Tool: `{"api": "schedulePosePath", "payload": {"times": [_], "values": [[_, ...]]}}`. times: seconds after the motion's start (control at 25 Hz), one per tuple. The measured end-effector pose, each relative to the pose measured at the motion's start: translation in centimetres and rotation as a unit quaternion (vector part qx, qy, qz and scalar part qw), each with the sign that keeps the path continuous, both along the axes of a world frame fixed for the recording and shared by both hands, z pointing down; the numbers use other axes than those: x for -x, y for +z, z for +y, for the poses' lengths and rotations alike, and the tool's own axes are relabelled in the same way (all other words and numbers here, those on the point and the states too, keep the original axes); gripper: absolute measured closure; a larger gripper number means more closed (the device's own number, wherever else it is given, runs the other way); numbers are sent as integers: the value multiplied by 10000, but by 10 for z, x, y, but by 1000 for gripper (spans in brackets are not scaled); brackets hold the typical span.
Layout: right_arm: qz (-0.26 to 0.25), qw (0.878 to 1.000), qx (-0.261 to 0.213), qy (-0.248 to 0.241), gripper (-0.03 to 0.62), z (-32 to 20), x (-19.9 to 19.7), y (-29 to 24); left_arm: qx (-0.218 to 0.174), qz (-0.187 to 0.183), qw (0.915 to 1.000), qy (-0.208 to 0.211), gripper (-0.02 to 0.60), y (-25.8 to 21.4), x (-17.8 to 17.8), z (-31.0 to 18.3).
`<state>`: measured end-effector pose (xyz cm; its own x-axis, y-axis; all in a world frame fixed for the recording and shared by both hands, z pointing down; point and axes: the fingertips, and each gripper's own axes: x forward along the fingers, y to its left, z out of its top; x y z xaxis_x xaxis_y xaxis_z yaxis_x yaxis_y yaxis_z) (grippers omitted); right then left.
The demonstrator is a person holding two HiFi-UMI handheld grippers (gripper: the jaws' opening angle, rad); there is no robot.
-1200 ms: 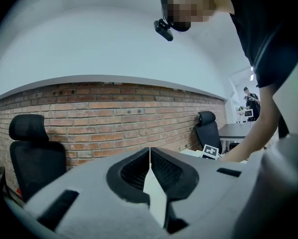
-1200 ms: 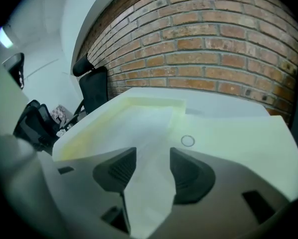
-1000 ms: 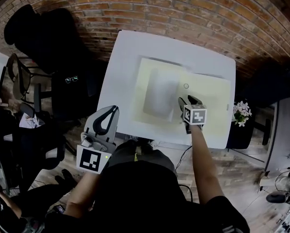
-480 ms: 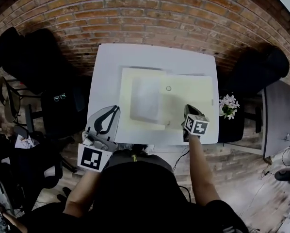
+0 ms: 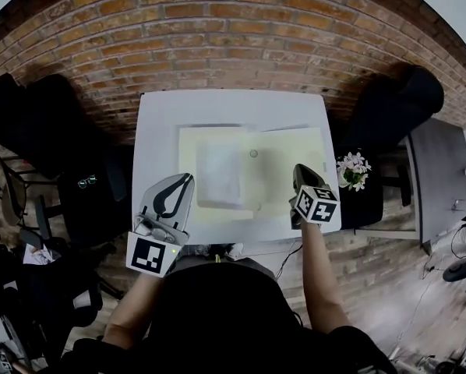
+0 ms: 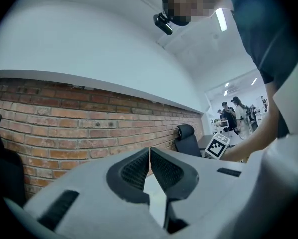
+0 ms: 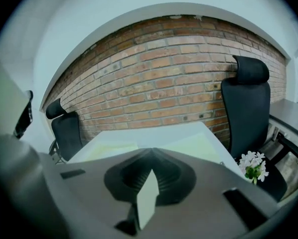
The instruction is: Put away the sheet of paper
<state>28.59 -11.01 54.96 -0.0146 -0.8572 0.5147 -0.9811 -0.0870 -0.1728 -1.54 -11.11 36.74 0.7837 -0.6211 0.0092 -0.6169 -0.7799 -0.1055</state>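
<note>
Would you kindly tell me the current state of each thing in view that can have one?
folder: open on the table.
sheet of paper: lying uncovered on the folder's left half.
left gripper: jaws together, nothing between them.
right gripper: jaws together, raised over the folder's right half; no grip on it shows.

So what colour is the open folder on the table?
The folder is pale yellow, under a white sheet of paper; the head view shows it best.
</note>
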Motion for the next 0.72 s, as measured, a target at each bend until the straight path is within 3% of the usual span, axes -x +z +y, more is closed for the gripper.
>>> {"api": "schedulePosePath", "payload": {"times": [0.36, 0.72], "values": [[10, 9939, -1098, -133, 580, -8, 7, -113, -68, 130, 9999, 31, 551, -7, -7, -5], [591, 9773, -2026, -185, 580, 22, 15, -216, -90, 211, 9997, 37, 551, -9, -7, -6]]}}
